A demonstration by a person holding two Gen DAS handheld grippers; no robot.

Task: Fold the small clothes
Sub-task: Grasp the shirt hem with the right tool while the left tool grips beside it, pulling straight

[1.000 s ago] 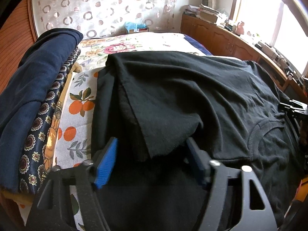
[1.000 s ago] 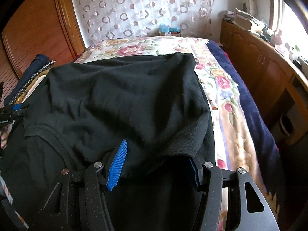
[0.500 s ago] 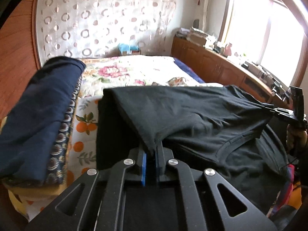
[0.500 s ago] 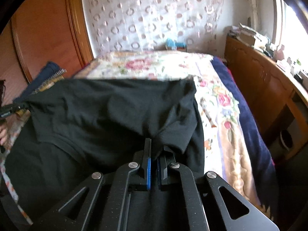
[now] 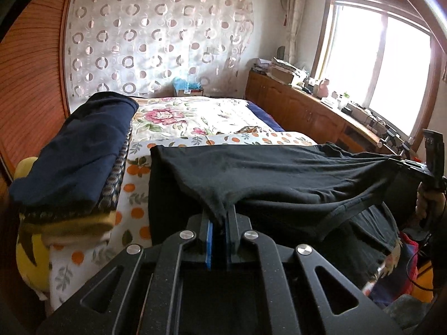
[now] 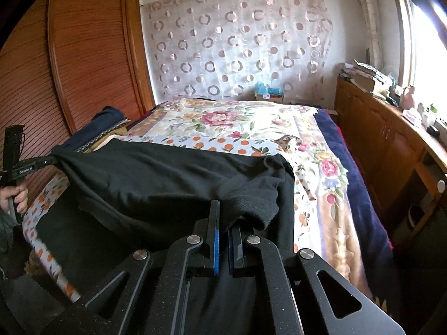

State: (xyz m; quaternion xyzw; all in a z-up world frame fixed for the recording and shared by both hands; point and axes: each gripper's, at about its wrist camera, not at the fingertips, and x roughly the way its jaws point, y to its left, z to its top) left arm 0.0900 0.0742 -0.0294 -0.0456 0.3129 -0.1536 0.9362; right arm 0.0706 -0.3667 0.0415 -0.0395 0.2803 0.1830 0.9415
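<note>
A black T-shirt (image 5: pixel 279 173) is stretched across the near end of the bed, its upper layer lifted off the cloth below and pulled taut between two grippers. Its neckline band is seen sagging in a curve toward the right side of the left wrist view. The lower part of the garment lies flat on an orange-print sheet (image 5: pixel 134 195), which is spread over a floral bedspread (image 6: pixel 223 120).

The left gripper (image 5: pixel 220 223) is clamped on a bunched fold of the shirt — black cloth is pinched between its blue pads. The right gripper (image 6: pixel 223 223) is closed in the same way on another fold, near a short sleeve that hangs over the jaws. Each tool is also seen from the other camera, with the shirt's edge drawn to its tip; a hand (image 6: pixel 14 195) is wrapped round the handle of the left one, and the right hand (image 5: pixel 430 201) is partly seen below the other.

Beside the shirt, against the wooden slatted wardrobe (image 6: pixel 69 64), a stack of folded clothes (image 5: pixel 78 162) is piled — dark navy on top, a patterned layer and a yellow one beneath. A circle-patterned curtain (image 6: pixel 240 42) is hung behind the bed. A wooden cabinet (image 6: pixel 391 145) with clutter on top is set along the wall under a bright window (image 5: pixel 377 69).
</note>
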